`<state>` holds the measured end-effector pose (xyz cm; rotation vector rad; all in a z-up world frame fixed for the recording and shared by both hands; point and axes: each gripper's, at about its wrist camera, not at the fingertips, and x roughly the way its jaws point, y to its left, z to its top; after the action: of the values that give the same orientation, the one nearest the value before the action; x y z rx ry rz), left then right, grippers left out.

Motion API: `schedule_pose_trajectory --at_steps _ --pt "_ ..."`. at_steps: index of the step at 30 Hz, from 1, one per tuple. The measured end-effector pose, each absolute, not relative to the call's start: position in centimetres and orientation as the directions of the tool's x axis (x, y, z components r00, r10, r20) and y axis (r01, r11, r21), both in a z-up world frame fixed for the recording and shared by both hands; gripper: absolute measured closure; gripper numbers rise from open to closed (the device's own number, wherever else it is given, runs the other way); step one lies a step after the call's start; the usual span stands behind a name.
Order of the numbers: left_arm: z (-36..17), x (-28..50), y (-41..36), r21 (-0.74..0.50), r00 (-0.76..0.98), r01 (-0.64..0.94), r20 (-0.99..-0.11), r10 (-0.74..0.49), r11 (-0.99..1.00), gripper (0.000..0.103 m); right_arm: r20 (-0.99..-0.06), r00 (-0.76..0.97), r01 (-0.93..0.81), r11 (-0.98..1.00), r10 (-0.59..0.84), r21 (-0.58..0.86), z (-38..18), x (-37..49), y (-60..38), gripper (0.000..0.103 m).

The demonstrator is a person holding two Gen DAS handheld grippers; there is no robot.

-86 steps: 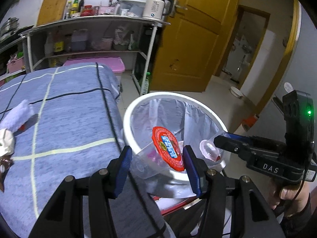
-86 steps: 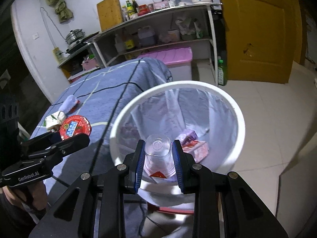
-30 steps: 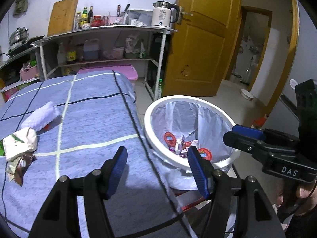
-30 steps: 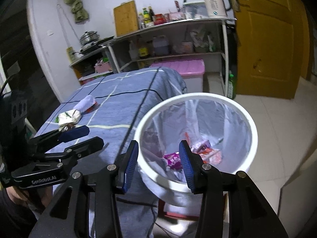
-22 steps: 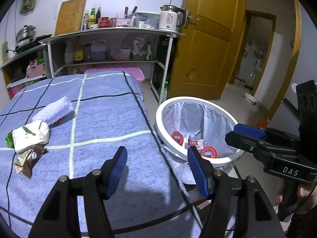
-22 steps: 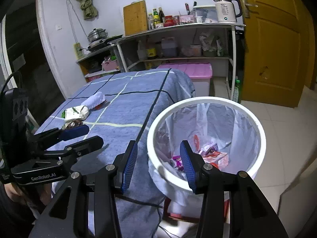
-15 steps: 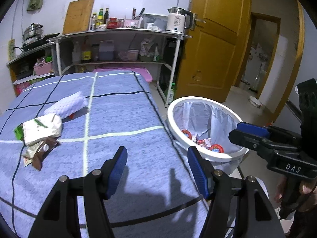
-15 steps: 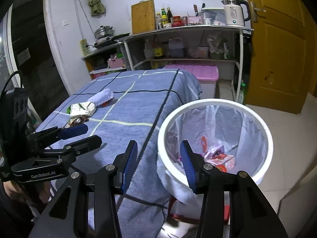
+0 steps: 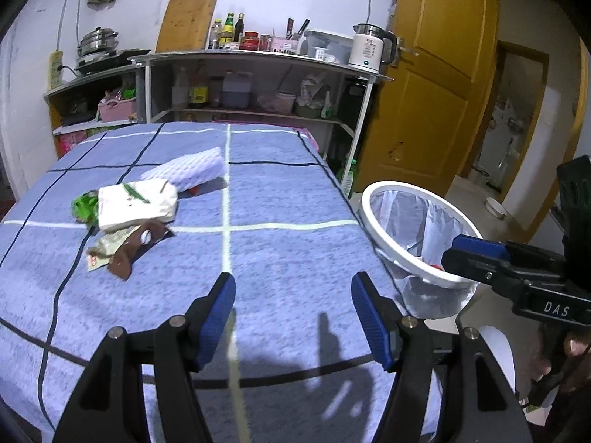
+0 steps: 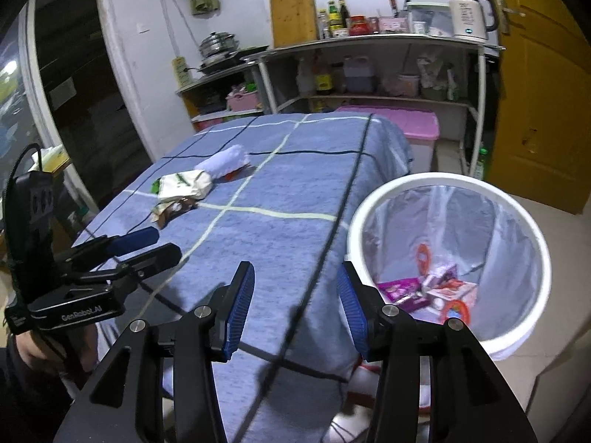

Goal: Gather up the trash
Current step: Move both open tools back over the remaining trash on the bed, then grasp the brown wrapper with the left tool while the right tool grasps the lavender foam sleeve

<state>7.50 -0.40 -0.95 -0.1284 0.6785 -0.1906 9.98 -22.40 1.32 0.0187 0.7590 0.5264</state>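
far left on the blue checked cloth (image 9: 280,258) sits the leftover trash: a green scrap (image 9: 84,205), a white wrapper (image 9: 136,205), a brown wrapper (image 9: 131,245) under it, and a white roll (image 9: 184,171) just behind, all touching or nearly so. wide bare cloth runs from there to the near edge. left gripper (image 9: 293,313) hangs over that bare patch, fingers wide apart, just opened a bit more, nothing between them. right gripper (image 10: 293,301) is over the cloth's right edge, fingers apart and empty. bin (image 10: 369,217) stands just beside that edge, wrappers in its bag, open floor to its right.
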Motion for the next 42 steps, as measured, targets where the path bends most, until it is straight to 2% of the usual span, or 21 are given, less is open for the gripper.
schedule_pose_trajectory --at_steps 4,18,27,33,36,39,40,42 --pt "-1.5 7.3 1.3 -0.221 0.753 0.116 -0.616 -0.231 0.968 0.036 -0.657 0.578 -0.499 0.846 0.485 0.186 1.2 10.1 -20.3 0.055" --pt "-2.4 9.3 8.5 -0.204 0.775 -0.065 -0.628 -0.079 0.977 0.033 -0.677 0.506 -0.611 0.776 0.535 0.157 1.2 12.8 -13.9 0.055" --pt "-2.9 12.1 10.7 -0.178 0.778 -0.066 -0.625 -0.061 0.982 0.034 -0.692 0.48 -0.632 0.759 0.54 0.154 0.8 15.2 -11.5 0.055" --pt "-3.9 14.2 10.4 -0.144 0.748 -0.034 -0.66 -0.07 0.989 0.046 -0.694 0.472 -0.643 0.751 0.543 0.15 0.7 17.3 -10.2 0.055" --pt "-4.5 14.9 10.3 -0.134 0.723 -0.03 -0.687 -0.071 0.991 0.055 -0.695 0.471 -0.65 0.746 0.544 0.143 0.6 18.4 -9.5 0.055" --pt "-5.0 15.1 10.0 -0.122 0.706 -0.023 -0.705 -0.071 0.992 0.068 -0.697 0.467 -0.656 0.742 0.544 0.139 0.5 19.7 -8.8 0.055" --pt "-5.0 15.0 10.0 -0.123 0.703 -0.017 -0.707 -0.075 0.992 0.076 -0.698 0.469 -0.657 0.742 0.541 0.133 0.4 20.2 -8.5 0.055" --pt "-5.2 14.9 10.0 -0.134 0.699 -0.012 -0.71 -0.088 0.991 0.079 -0.698 0.471 -0.659 0.741 0.54 0.129 0.3 20.9 -8.2 0.055"
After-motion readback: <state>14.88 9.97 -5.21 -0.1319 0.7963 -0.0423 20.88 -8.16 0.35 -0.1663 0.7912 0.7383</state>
